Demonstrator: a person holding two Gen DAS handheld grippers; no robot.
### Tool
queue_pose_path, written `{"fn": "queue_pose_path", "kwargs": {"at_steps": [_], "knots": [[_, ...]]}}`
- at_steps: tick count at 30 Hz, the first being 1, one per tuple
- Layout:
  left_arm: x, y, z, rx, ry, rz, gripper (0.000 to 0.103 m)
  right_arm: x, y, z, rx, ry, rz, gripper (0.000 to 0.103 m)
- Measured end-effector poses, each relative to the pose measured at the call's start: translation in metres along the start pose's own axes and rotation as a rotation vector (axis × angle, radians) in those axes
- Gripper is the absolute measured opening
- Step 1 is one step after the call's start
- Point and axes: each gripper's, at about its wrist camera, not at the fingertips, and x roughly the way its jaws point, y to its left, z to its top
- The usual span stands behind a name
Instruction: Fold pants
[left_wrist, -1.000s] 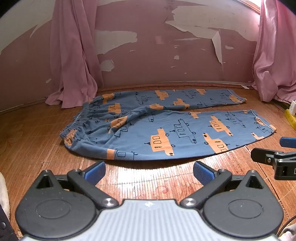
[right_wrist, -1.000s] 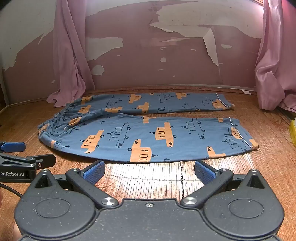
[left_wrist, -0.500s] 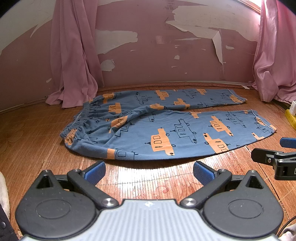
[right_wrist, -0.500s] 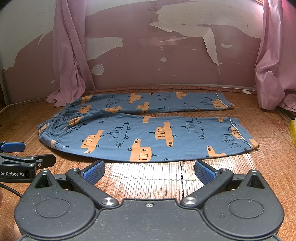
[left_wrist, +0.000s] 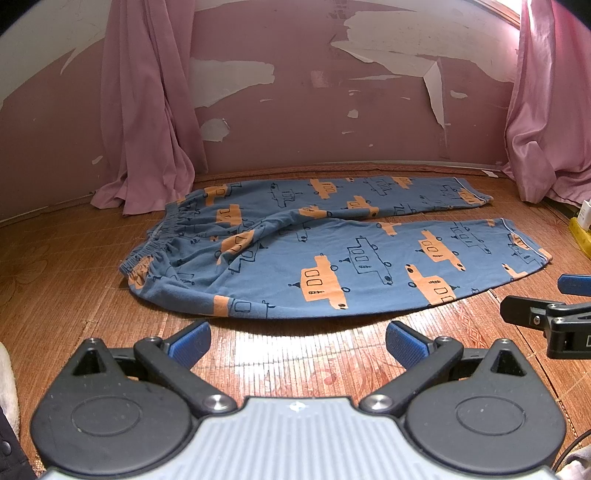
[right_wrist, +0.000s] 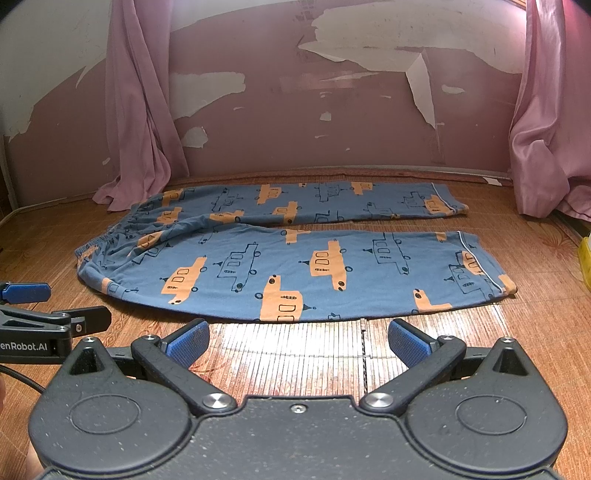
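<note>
Blue pajama pants (left_wrist: 332, 254) with orange vehicle print laid flat across centre of frame on woven mat floor (left_wrist: 74, 295), waistband at left, both legs spread toward right, nothing folded yet. Fabric judged thin, soft, light, limp; sagging expected when lifted. Left claw (left_wrist: 297, 338) held wide, empty, short of near hem. Right claw (right_wrist: 298, 336) likewise wide, empty. Best taken at elastic waistband (left_wrist: 155, 243) and cuff (right_wrist: 480, 266).

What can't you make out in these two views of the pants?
- Yellow object, left wrist view: cut off by the right edge.
- Underside of the pants: hidden against the mat, both views.
- Hands holding the tongs: out of frame behind both cameras.
</note>
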Motion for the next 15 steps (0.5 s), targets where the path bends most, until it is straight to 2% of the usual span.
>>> {"fn": "queue_pose_path", "kwargs": {"at_steps": [15], "knots": [[0.0028, 0.0004, -0.0026, 0.001, 0.001, -0.002, 0.103, 0.0007, 0.0001, -0.0001, 0.001, 0.002, 0.0, 0.103]]}}
